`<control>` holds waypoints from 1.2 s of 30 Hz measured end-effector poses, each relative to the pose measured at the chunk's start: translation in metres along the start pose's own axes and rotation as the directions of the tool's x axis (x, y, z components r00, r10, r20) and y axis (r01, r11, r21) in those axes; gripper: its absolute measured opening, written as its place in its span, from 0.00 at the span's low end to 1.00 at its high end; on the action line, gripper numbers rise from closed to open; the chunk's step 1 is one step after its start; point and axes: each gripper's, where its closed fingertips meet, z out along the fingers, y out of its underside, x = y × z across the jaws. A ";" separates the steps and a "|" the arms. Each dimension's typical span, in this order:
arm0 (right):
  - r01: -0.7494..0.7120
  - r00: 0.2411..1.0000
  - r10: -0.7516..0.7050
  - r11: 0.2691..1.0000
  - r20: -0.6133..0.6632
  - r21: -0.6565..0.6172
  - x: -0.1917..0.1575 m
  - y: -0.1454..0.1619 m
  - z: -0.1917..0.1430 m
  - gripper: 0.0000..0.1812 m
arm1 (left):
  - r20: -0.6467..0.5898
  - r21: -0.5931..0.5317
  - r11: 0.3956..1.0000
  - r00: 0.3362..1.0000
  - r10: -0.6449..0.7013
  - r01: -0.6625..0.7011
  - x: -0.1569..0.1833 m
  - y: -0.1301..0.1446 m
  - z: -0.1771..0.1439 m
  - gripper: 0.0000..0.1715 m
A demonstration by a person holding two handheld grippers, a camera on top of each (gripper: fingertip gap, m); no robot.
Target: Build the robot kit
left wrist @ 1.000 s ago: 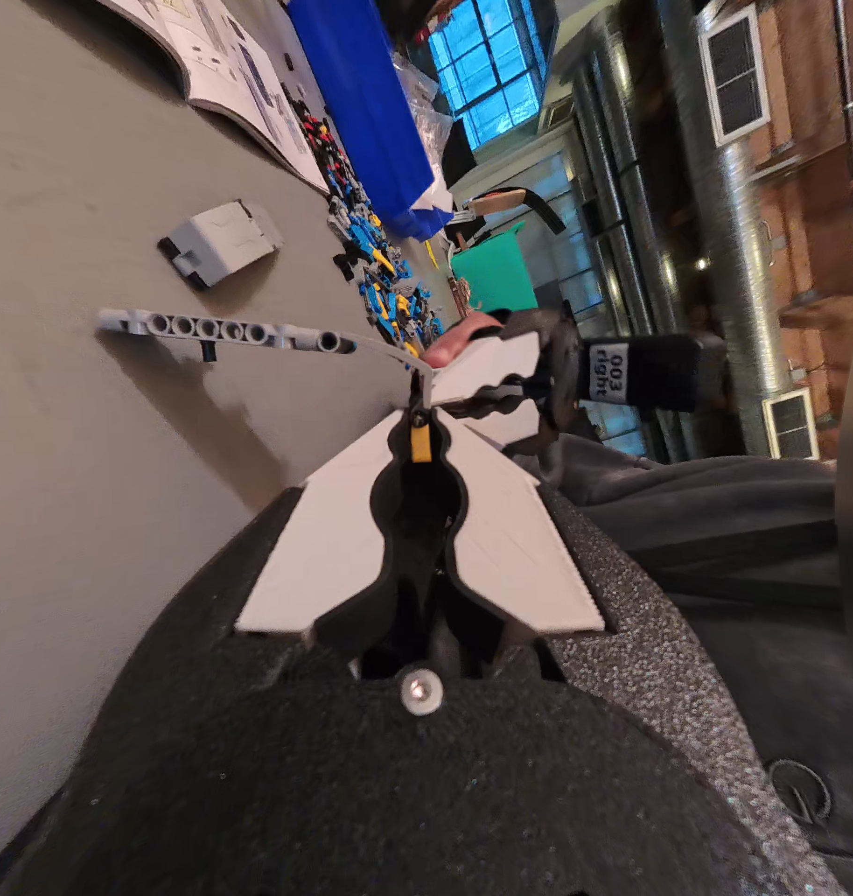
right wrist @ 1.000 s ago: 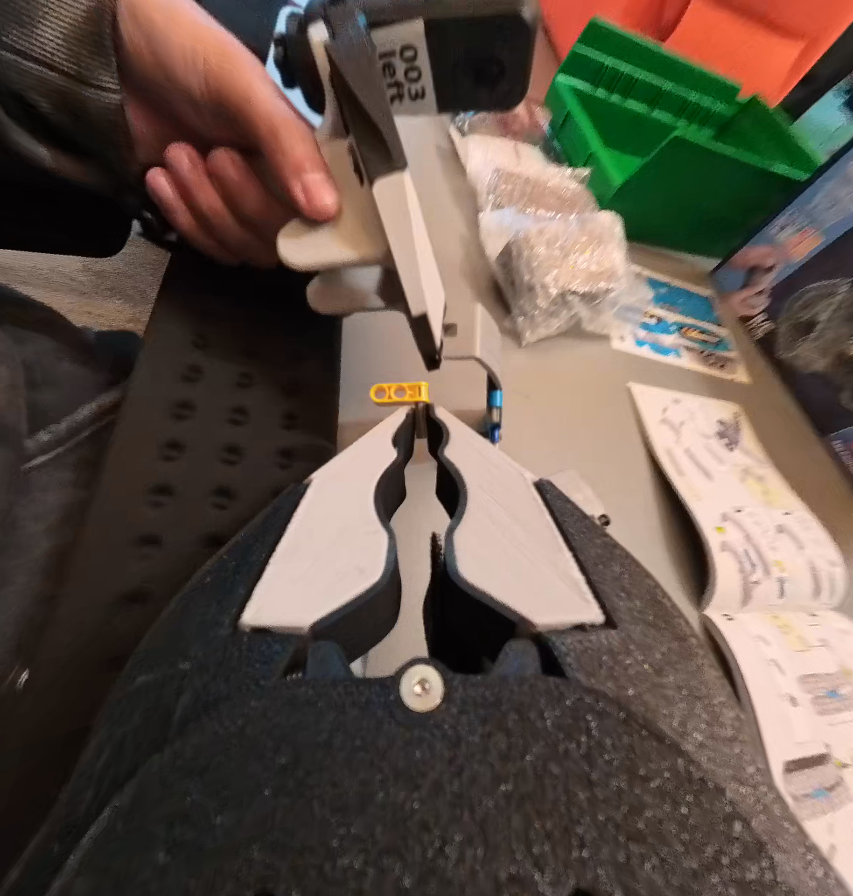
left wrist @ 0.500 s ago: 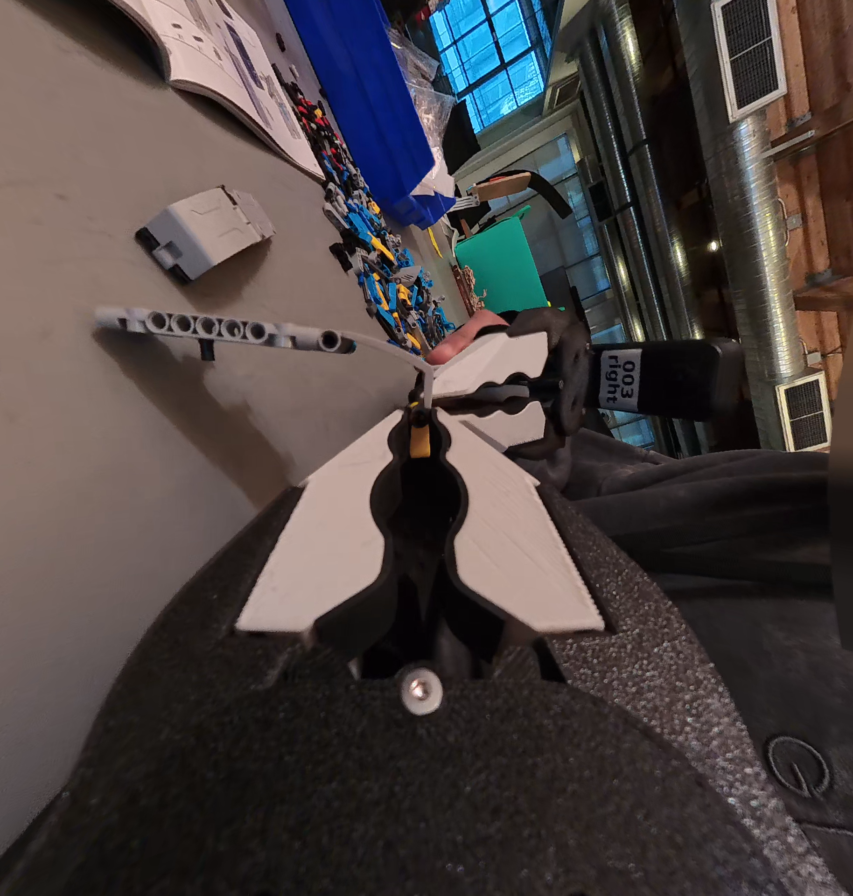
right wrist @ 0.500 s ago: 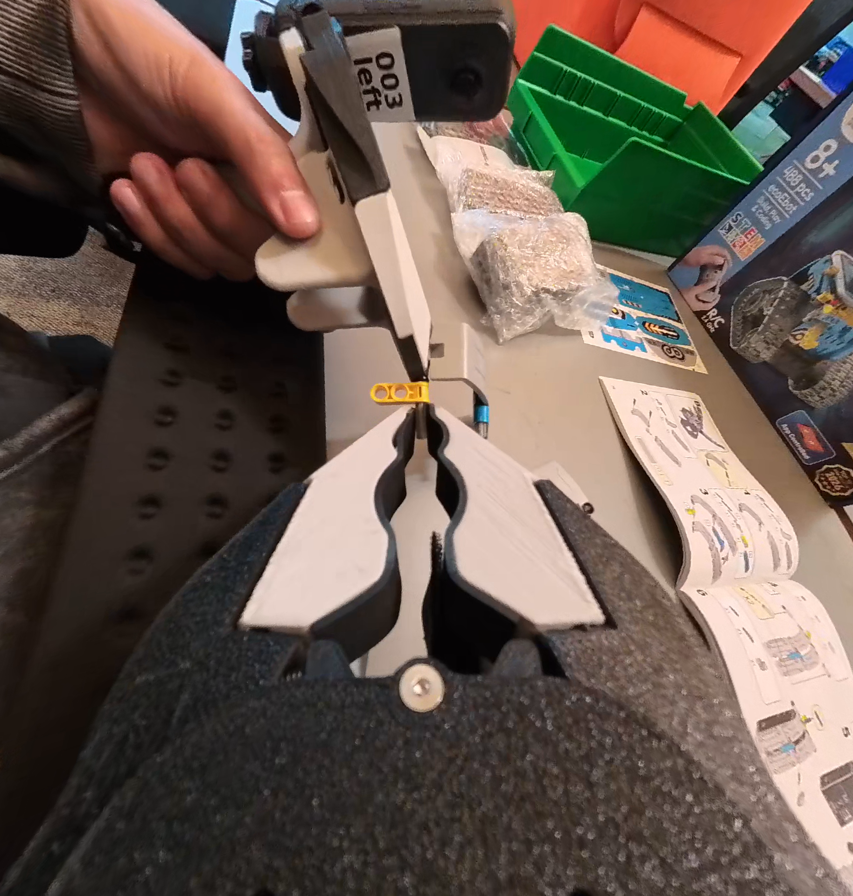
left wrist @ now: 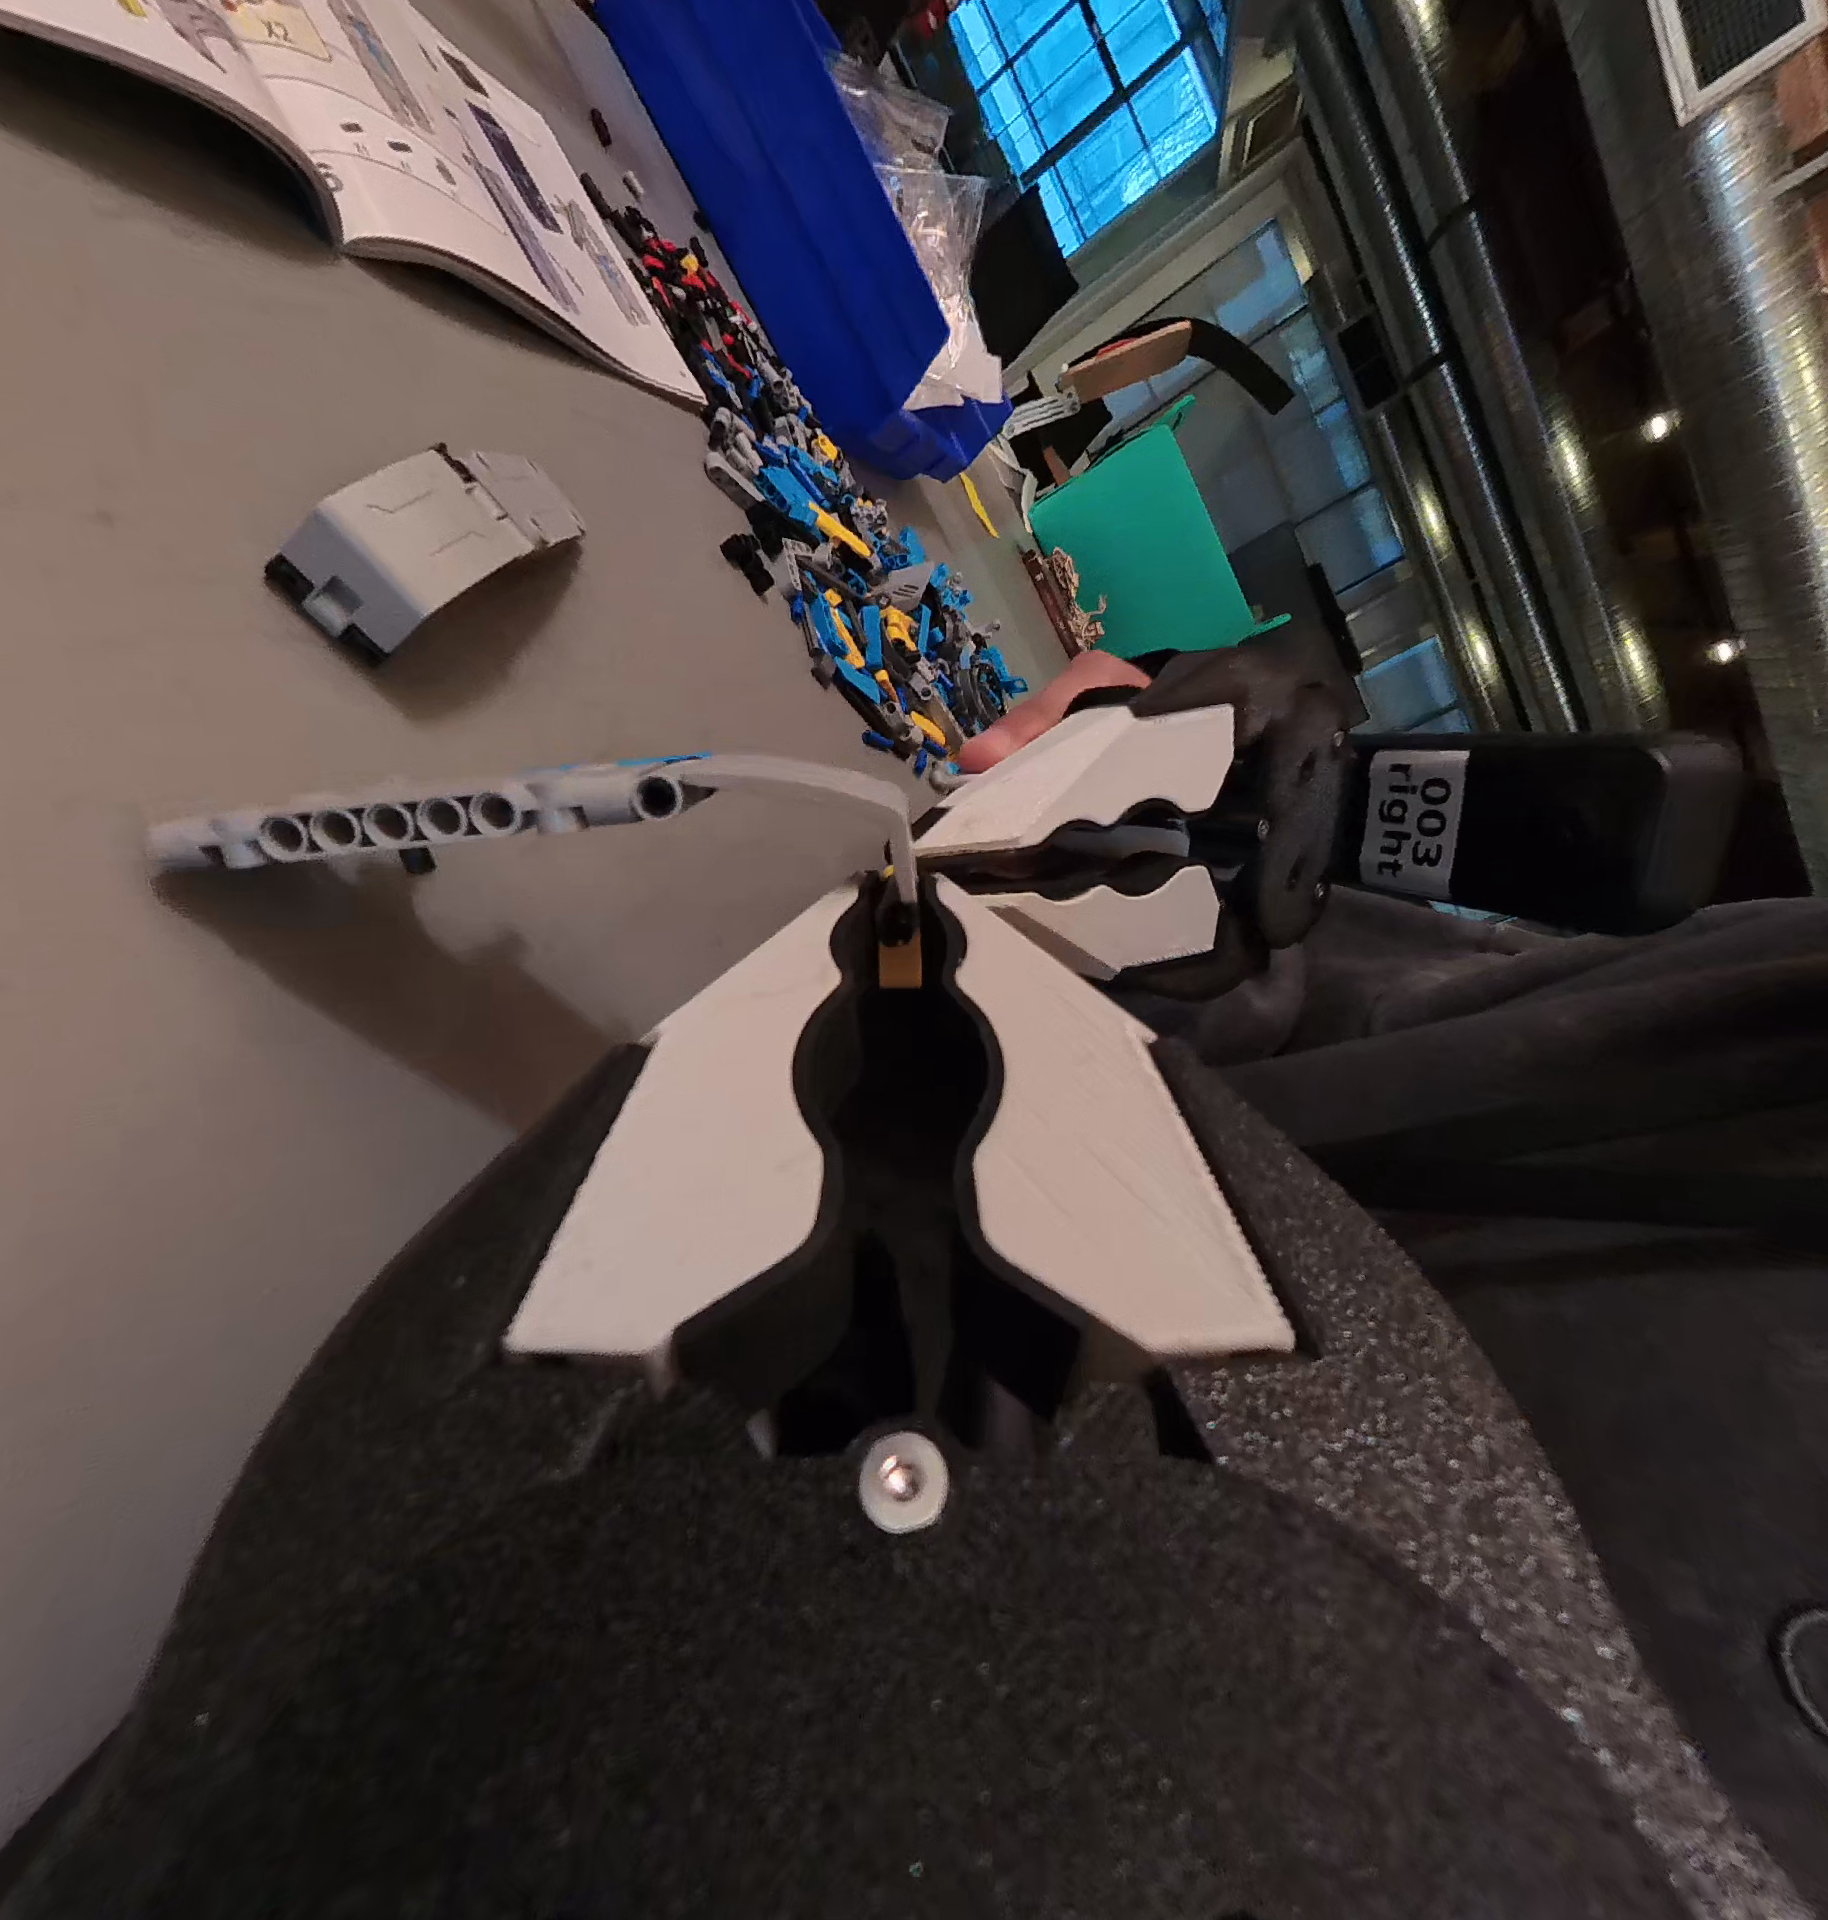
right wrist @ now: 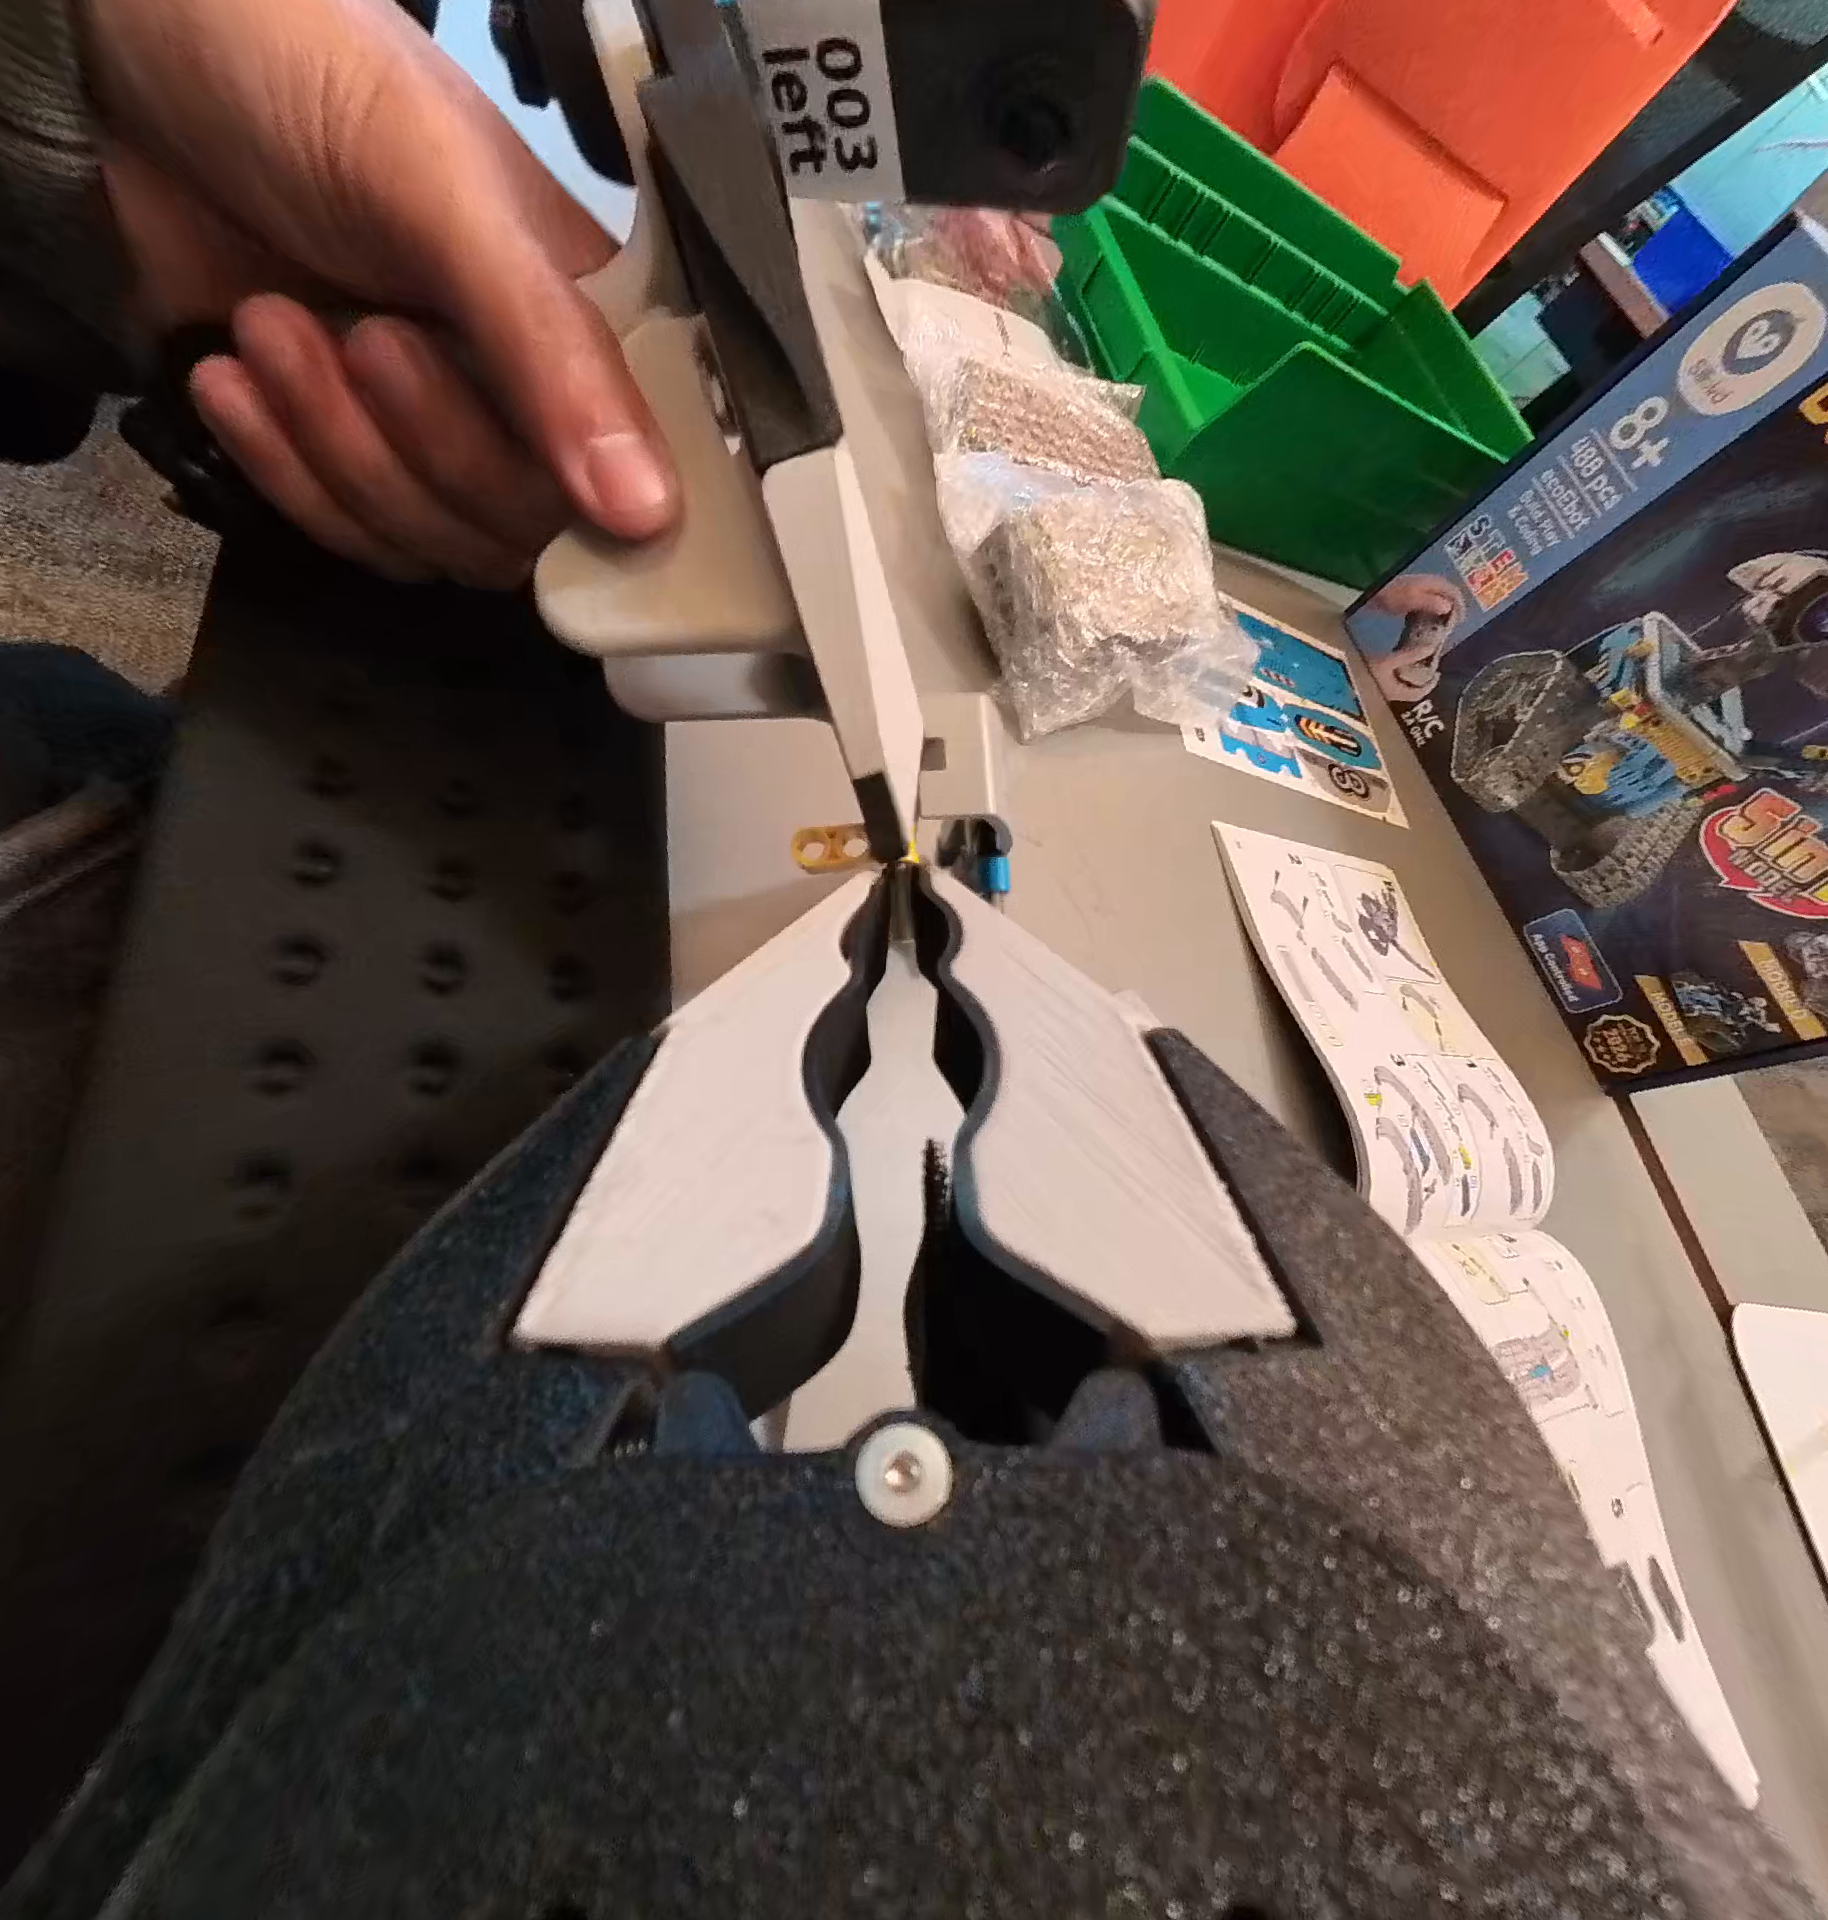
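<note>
My left gripper [left wrist: 902, 902] is shut on a small yellow beam [left wrist: 899, 961], seen end-on between its fingers. A black pin sits just above the beam. A grey curved panel with a row of holes [left wrist: 422, 826] reaches left from the tips, above the grey table [left wrist: 214, 1091]. My right gripper [right wrist: 905, 906] is shut, tip to tip with the left gripper [right wrist: 889, 821], and seems to pinch the grey panel's [right wrist: 967, 758] end. The yellow beam [right wrist: 832, 847] sticks out to the left there. A blue pin [right wrist: 988, 894] hangs under the panel. A hand [right wrist: 390, 343] holds the left gripper.
A grey curved shell part [left wrist: 422, 551], an open instruction booklet [left wrist: 453, 156], a heap of small bricks [left wrist: 837, 582] and a blue bin [left wrist: 785, 208] lie on the table. The right wrist view shows bagged parts [right wrist: 1076, 551], green bins [right wrist: 1284, 395], a toy box [right wrist: 1668, 675] and the booklet [right wrist: 1409, 1091]. Only a small space, under 4 cm, lies between the two pairs of fingers.
The two grippers have stayed shut and pressed closer tip to tip. The left gripper now looms larger in the right wrist view, and the grey panel has tilted slightly.
</note>
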 end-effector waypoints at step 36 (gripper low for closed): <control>-0.571 0.779 0.508 0.817 0.366 0.081 -0.003 -0.008 -0.005 0.01 | -0.093 0.034 0.999 0.995 0.021 -0.018 0.012 -0.001 -0.001 0.03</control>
